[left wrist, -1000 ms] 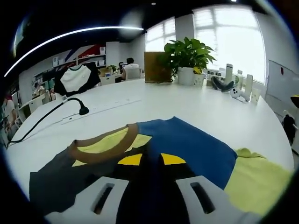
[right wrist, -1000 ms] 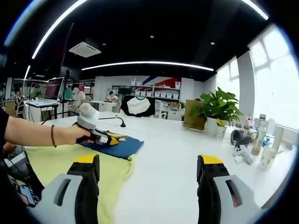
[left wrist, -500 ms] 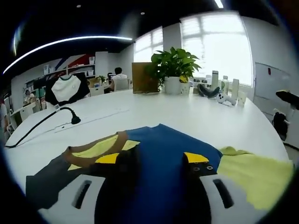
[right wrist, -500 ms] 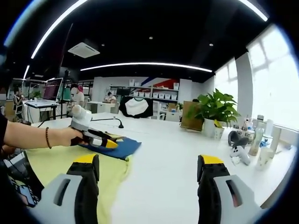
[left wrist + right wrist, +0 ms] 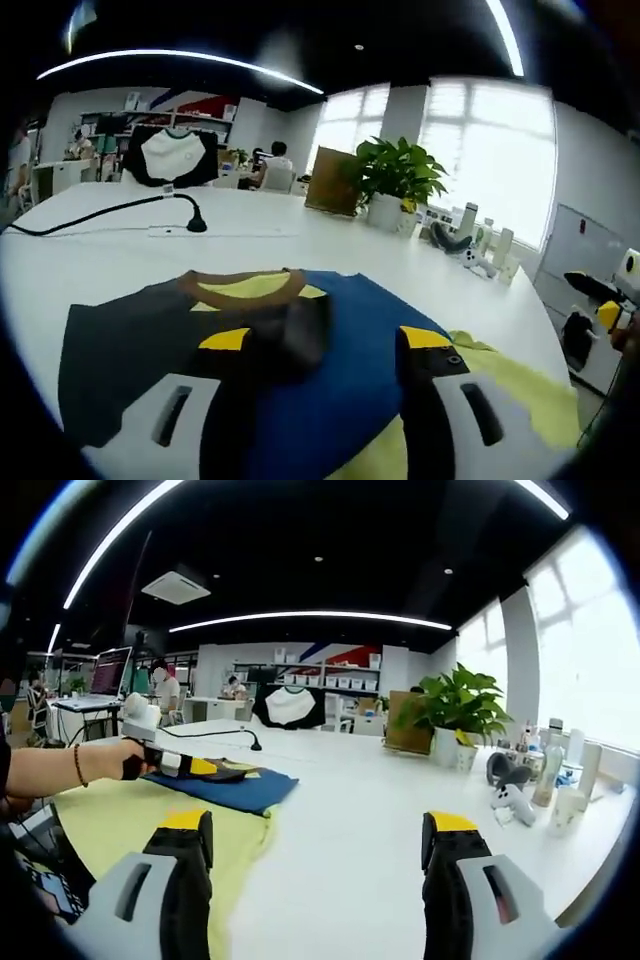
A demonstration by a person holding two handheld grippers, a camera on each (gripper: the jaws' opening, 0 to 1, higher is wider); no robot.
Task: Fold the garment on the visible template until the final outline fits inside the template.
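The shirt (image 5: 330, 330) lies flat on the white table (image 5: 120, 250), blue and dark grey with a brown collar, spread over a yellow-green template (image 5: 520, 390) that pokes out on one side. In the left gripper view the left gripper (image 5: 325, 345) hovers low over the shirt with its jaws spread wide apart, nothing between them that I can make out. In the right gripper view the right gripper (image 5: 315, 830) is wide open too and holds nothing, above bare table just beside the template edge. A potted plant (image 5: 455, 715) stands further back, well apart from the shirt.
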